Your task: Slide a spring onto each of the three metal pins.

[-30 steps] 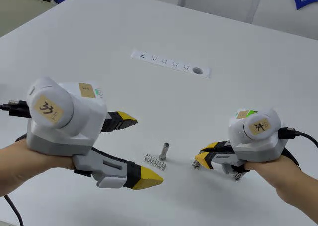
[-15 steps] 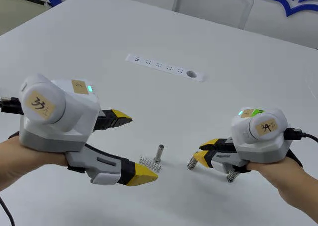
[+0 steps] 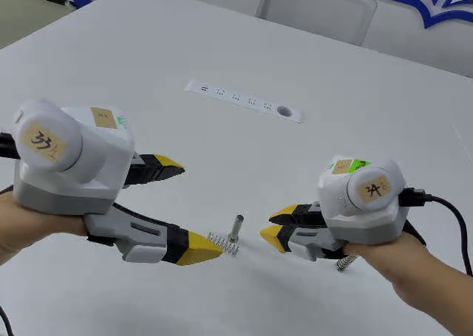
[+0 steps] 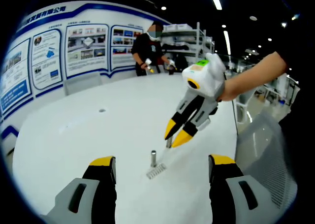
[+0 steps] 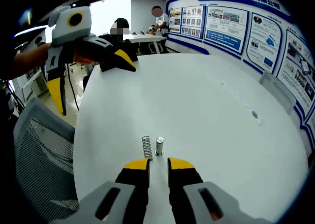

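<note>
A bare metal pin [image 3: 236,227] stands upright on the white table [image 3: 222,48], with a loose spring [image 3: 222,243] lying beside its base. My right gripper [image 3: 276,227] hovers just right of the pin, jaws a narrow gap apart and nothing between them. Behind it, a pin with a spring on it [image 3: 344,262] peeks out. My left gripper [image 3: 185,207] is open wide to the left of the loose spring. The right gripper view has the pin [image 5: 159,146] and spring [image 5: 146,147] just ahead of the tips. In the left gripper view the pin [image 4: 153,158] and spring [image 4: 156,171] lie ahead, and a sprung pin [image 4: 169,143] stands under the right gripper [image 4: 176,134].
A white power strip [image 3: 244,100] is set into the table farther back. A chair [image 3: 318,7] stands at the far edge, and a mesh chair [image 5: 39,155] sits beside the table. People stand in the background.
My right gripper has moved left toward the bare pin and now covers the sprung pin that stood at its tips. My left gripper drifted slightly left.
</note>
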